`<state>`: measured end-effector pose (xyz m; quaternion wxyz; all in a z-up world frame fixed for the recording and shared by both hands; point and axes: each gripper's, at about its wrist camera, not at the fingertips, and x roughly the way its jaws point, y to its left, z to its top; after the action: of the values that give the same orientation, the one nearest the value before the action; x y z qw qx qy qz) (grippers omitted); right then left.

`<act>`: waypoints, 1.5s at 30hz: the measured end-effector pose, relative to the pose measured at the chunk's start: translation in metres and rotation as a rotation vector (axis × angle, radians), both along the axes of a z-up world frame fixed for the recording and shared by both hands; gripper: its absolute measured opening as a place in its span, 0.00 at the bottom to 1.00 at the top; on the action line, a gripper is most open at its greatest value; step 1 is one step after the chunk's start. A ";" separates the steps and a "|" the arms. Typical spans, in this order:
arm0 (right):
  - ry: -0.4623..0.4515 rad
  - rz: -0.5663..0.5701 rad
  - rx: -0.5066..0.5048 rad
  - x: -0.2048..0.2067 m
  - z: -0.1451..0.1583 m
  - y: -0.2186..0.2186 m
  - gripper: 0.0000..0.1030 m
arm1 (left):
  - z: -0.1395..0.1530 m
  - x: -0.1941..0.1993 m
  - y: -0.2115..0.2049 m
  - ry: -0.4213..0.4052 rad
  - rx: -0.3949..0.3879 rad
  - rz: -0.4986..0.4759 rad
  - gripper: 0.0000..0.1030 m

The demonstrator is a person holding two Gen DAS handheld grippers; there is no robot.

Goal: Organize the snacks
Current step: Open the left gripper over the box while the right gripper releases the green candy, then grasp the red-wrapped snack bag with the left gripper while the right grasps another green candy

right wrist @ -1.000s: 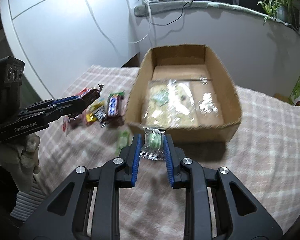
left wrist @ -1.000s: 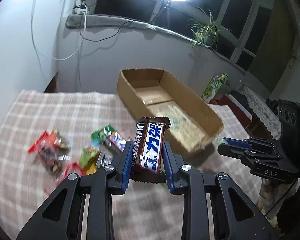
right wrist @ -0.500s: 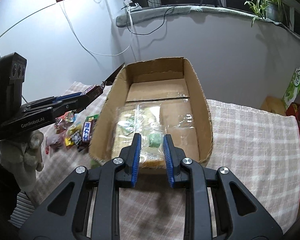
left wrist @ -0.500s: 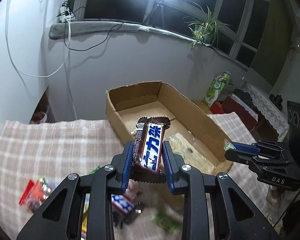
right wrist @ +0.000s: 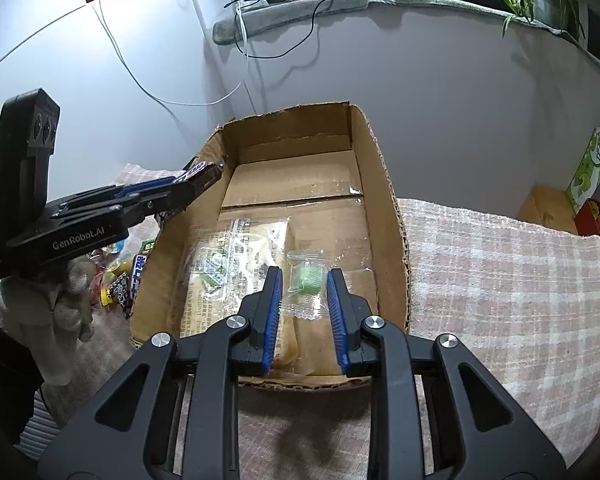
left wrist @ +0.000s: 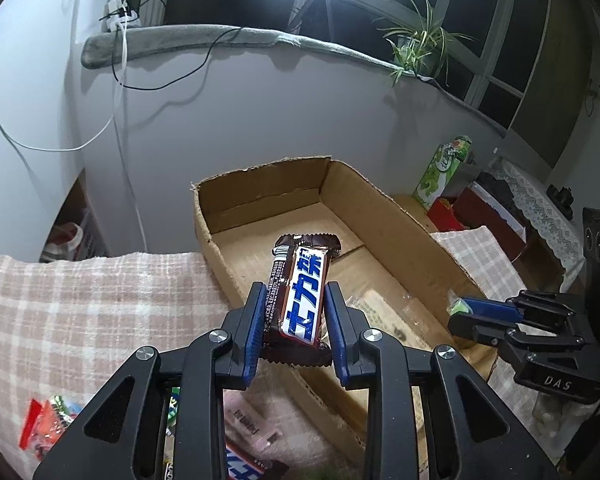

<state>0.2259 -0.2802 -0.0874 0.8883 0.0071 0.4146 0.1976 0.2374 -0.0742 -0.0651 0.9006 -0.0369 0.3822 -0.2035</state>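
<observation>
My left gripper is shut on a brown chocolate bar with a blue and white label, held upright over the left wall of the open cardboard box. My right gripper is shut on a small green candy in a clear wrapper, above the near end of the box. A clear bag of snacks lies on the box floor. In the right wrist view the left gripper reaches in from the left with its bar at the box rim.
Loose snack packets and another chocolate bar lie on the checked cloth left of the box. A gloved hand holds the left gripper. A green carton and red boxes stand at the right. Cables hang down the wall.
Both grippers have moved forward from the cloth in front of the box to over it, each still holding its snack. The loose packets have slid toward the bottom left of the left wrist view.
</observation>
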 end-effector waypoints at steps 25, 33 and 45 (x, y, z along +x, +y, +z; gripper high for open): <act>-0.039 -0.002 0.007 -0.018 0.017 0.004 0.48 | 0.021 -0.017 0.014 -0.048 -0.008 0.027 0.27; -0.063 0.051 0.027 -0.051 0.031 0.022 0.48 | 0.033 -0.053 0.050 -0.069 -0.036 0.083 0.29; -0.007 0.141 0.052 -0.096 0.012 0.062 0.48 | 0.020 -0.112 0.113 -0.039 -0.034 0.194 0.39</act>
<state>0.1302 -0.2183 -0.0756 0.8731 0.0003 0.4057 0.2704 0.1256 0.0391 -0.0448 0.9226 -0.0850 0.3557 -0.1225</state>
